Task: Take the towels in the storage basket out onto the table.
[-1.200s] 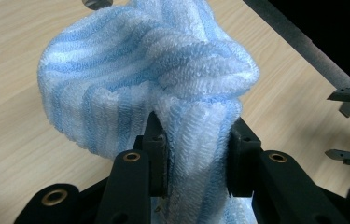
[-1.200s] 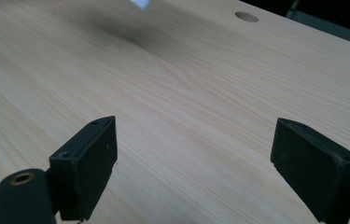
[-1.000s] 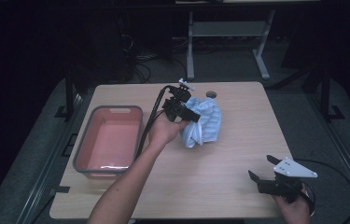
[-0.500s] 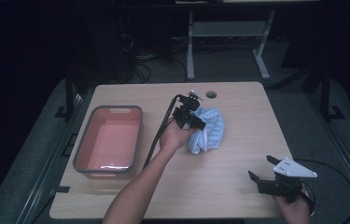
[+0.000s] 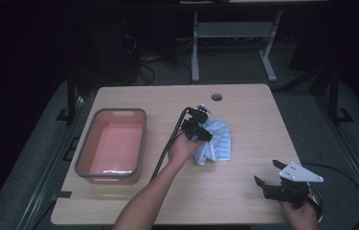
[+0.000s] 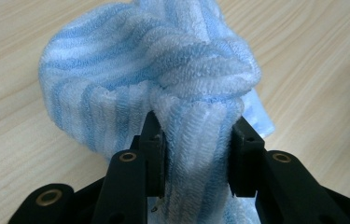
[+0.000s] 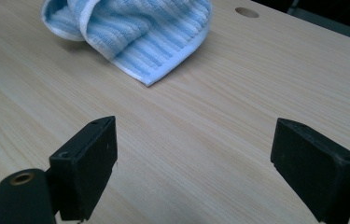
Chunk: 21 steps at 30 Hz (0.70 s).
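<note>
Towel (image 6: pixel 163 70): ribbed blue-and-white terry, bunched, mid-tabletop (image 5: pixel 244 201). My left gripper (image 6: pixel 196 154) pinches a fold between its fingers, lower part hidden. Right gripper (image 7: pixel 196 168), near-right corner: fingers spread, holding nothing.

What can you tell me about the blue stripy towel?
The towel is soft, ribbed terry cloth with light blue and white stripes and a pale hem along its edge. It lies bunched and folded over itself near the middle of the wooden table, right of the pink tub. The left gripper has a fold of it pinched between its black jaws, pulling the cloth up into a hump. The open right gripper sits apart from it, not touching.
</note>
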Tool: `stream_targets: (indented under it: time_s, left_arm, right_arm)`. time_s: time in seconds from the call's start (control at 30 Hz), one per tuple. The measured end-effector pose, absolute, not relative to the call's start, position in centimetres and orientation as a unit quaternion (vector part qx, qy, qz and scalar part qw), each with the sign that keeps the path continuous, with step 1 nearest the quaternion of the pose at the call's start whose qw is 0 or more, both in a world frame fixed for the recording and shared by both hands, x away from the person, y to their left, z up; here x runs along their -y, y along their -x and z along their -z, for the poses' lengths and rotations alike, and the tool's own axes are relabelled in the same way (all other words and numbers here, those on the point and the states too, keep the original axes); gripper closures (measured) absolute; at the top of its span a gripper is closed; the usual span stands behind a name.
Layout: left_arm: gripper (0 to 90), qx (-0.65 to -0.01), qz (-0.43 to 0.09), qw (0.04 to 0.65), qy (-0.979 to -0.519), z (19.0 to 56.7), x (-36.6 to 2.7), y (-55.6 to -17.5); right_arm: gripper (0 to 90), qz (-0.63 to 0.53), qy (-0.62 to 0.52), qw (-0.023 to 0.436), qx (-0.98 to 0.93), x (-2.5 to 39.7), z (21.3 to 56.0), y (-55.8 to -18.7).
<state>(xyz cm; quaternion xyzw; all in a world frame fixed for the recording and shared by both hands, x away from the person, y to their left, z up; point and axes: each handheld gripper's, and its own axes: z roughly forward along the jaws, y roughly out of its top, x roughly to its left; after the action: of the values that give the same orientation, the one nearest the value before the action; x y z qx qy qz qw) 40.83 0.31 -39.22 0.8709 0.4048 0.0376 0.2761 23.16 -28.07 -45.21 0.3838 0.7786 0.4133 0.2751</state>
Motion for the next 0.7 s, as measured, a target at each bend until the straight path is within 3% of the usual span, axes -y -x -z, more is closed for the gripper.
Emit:
stream_targets:
  time_s: [0.47, 0.7]
  left_arm:
    - [60.0, -0.396, -0.053, 0.277, -0.874, 40.07, -0.10, -40.38]
    - [52.4, -0.397, -0.056, 0.283, -0.871, 40.12, -0.05, -40.03]
  right_arm:
    - [14.2, -0.405, -0.390, 0.283, -0.777, 28.56, 45.31, -23.37]
    - [14.2, -0.404, -0.392, 0.289, -0.774, 28.85, 45.33, -23.33]
